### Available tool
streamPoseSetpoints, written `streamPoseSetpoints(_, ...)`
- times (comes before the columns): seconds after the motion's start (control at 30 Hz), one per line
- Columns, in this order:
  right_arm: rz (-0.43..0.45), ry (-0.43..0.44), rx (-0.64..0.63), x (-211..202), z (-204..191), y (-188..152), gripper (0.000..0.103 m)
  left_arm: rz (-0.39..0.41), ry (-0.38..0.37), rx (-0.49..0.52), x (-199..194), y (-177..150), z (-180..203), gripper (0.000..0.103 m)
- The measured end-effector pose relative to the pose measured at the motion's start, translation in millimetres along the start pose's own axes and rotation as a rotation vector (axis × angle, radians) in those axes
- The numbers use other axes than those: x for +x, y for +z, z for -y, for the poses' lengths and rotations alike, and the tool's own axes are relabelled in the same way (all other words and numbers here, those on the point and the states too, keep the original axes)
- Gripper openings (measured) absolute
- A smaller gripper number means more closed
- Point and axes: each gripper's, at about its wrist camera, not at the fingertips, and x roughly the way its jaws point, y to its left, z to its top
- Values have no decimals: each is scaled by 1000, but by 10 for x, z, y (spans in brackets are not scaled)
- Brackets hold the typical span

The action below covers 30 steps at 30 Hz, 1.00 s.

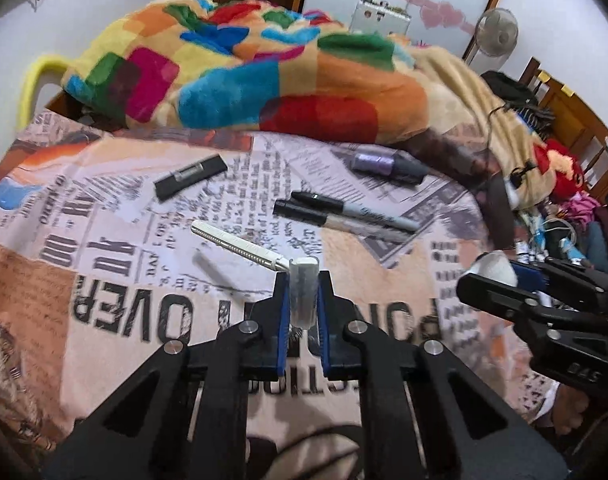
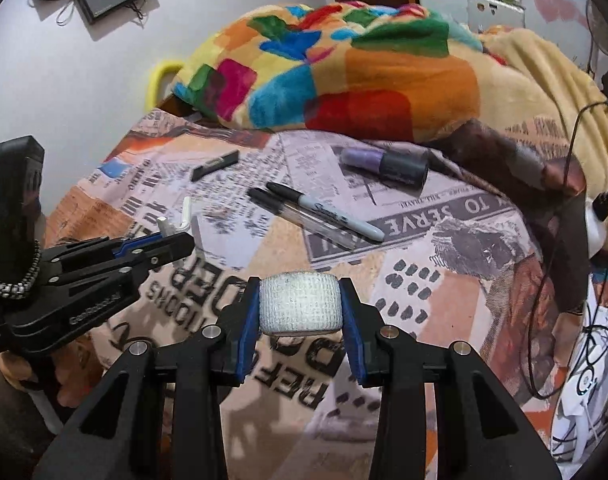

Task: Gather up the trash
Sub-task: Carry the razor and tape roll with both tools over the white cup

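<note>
Your left tool (image 1: 301, 300) was clamped on the razor (image 1: 239, 250), handle pointing away over the bed (image 1: 103, 280), while your right tool (image 2: 299, 306), just beside it, gripped the bandage roll (image 2: 299, 306).

A white disposable razor (image 1: 239, 250) is up off the bed. Its head (image 1: 302, 292) is pinched between two blue pads, and its long ridged handle sticks out to the upper left. Its shadow falls on the bedsheet (image 1: 103, 240) with newspaper print below.

A small roll of white bandage tape (image 2: 299, 304) is squeezed between two other blue pads. It looks soft and bumpy, and its round side faces the camera.

Farther back on the sheet lie a black Sharpie marker (image 1: 356, 211) and a clear pen (image 1: 336, 222), side by side and touching. Near the colourful blanket lie a purple tube with a dark cap (image 1: 386, 164) and a flat black bar (image 1: 190, 176).
</note>
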Motion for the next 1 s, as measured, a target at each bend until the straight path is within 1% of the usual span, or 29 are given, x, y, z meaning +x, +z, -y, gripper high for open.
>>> streamPoseSetpoints(0.27, 70, -9, -48, -570, -317, -13, 34, 104, 21, 32, -921, -93, 155, 11)
streamPoseSetpoints(0.43, 116, -7, -73, -918, -534, -41, 34, 156, 34, 27, -1448, -211, 153, 11)
streamPoseSetpoints(0.73, 162, 8, -133, -1380, -1022, -200, 34, 239, 94, 10, -2351, -597, 14, 11)
streamPoseSetpoints(1.0, 186, 45, -189, -1617, -1512, -379, 34, 294, 142, -33, -2981, -1022, -242, 11)
